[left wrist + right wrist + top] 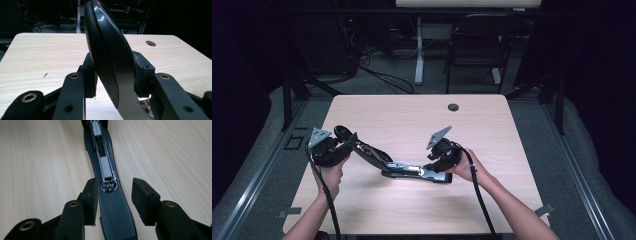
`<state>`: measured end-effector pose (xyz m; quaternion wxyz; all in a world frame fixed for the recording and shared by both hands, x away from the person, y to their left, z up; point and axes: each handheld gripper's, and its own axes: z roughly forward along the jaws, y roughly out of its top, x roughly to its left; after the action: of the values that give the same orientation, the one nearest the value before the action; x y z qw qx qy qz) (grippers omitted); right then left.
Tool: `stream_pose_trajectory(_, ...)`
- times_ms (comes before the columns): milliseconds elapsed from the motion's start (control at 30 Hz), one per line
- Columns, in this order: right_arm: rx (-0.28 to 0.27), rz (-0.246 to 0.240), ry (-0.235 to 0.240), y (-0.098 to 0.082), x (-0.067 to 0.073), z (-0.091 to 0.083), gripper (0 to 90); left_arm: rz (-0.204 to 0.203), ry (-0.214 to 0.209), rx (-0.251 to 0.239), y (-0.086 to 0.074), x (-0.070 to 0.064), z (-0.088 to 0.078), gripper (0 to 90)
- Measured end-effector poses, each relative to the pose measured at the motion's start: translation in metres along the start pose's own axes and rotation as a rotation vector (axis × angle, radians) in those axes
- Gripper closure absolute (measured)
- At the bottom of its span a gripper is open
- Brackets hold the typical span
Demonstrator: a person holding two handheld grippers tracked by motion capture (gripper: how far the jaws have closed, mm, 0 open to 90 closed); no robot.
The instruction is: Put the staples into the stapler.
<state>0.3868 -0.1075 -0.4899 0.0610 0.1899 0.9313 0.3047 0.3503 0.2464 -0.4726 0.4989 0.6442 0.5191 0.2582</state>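
Observation:
A black stapler lies swung open on the wooden table (pixel 412 115). Its base (pixel 417 172) rests flat, and its top arm (pixel 367 152) rises to the left. My left gripper (pixel 343 137) is shut on the end of that arm, whose curved black shell (pixel 110 55) stands pinched between the pads (pixel 90 75). My right gripper (pixel 439 165) hovers at the right end of the base. Its jaws (pixel 115 192) are open and straddle the base (pixel 115 215), with a gap on the right side. The metal staple channel (pixel 103 167) runs away from them.
A round cable hole (pixel 453 107) sits near the table's far edge. Beyond the table are a black chair (pixel 477 45), a white desk leg (pixel 418 50) and cables on the floor. Bare tabletop surrounds the stapler.

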Motion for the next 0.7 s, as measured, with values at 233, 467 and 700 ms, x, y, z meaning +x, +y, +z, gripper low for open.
stream_pose_trajectory(233, 0.027, 0.068, -0.052, -0.019, 0.005, -0.003, 51.0, -0.005, -0.002, 0.001, 0.000, -0.001, -0.001, 61.6)
stream_pose_trajectory(467, 0.056, 0.105, -0.079, -0.026, 0.006, -0.002, 51.7, -0.011, 0.013, 0.007, 0.001, -0.004, -0.004, 61.8)
stream_pose_trajectory(700, 0.069, 0.125, -0.089, -0.031, 0.008, 0.004, 54.7, -0.007, 0.024, 0.007, 0.002, -0.010, -0.007, 61.8)
